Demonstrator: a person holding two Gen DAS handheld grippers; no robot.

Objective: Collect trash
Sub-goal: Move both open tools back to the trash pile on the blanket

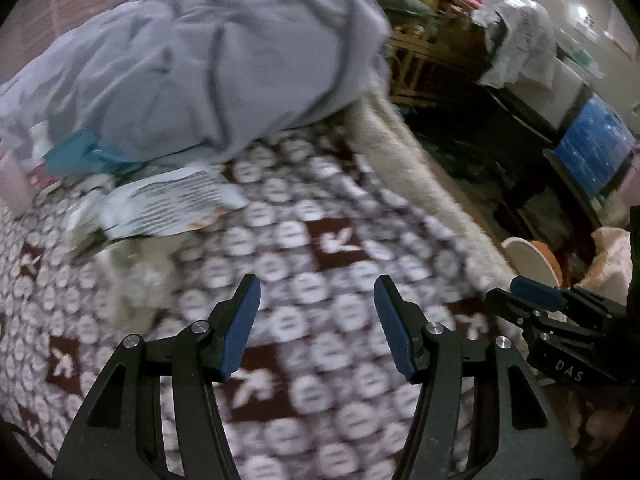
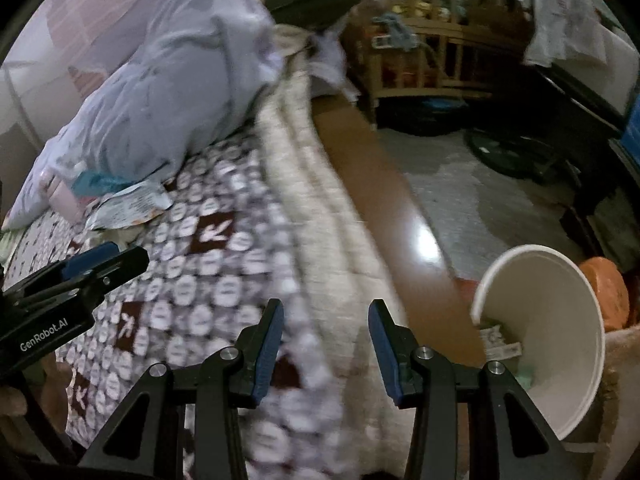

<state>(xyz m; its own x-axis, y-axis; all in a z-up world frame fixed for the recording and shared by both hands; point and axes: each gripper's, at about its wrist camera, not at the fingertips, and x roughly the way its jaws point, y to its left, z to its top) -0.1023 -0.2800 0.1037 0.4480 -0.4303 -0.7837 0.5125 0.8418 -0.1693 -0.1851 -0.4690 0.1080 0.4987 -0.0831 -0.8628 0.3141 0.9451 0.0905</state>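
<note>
Looks like we're between pickups here. Both grippers are empty with their fingers spread wide, the left gripper (image 1: pixel 316 292) low in the centre of its view over the patterned blanket (image 1: pixel 320 240), the right gripper (image 2: pixel 326 316) hanging over the bed's cream edge (image 2: pixel 320 200).

The next bit of trash seems to be the crumpled white wrapper (image 1: pixel 168 204), sitting at the left middle of the left view, right at the foot of the grey duvet (image 1: pixel 208 60). In the right view the same wrapper (image 2: pixel 132 204) shows at the left, with something teal tucked behind it (could be more trash, too blurry to say).

The wrapper lies flat, long axis running roughly left to right across the frame, tilting up a little toward the right.

The white bucket (image 2: pixel 552 336) at the lower right of the right view already has scraps in it, so I'd guess that's the bin. Next move: reach the left gripper forward and left, pinch a raised edge of the wrapper, then carry it over.
</note>
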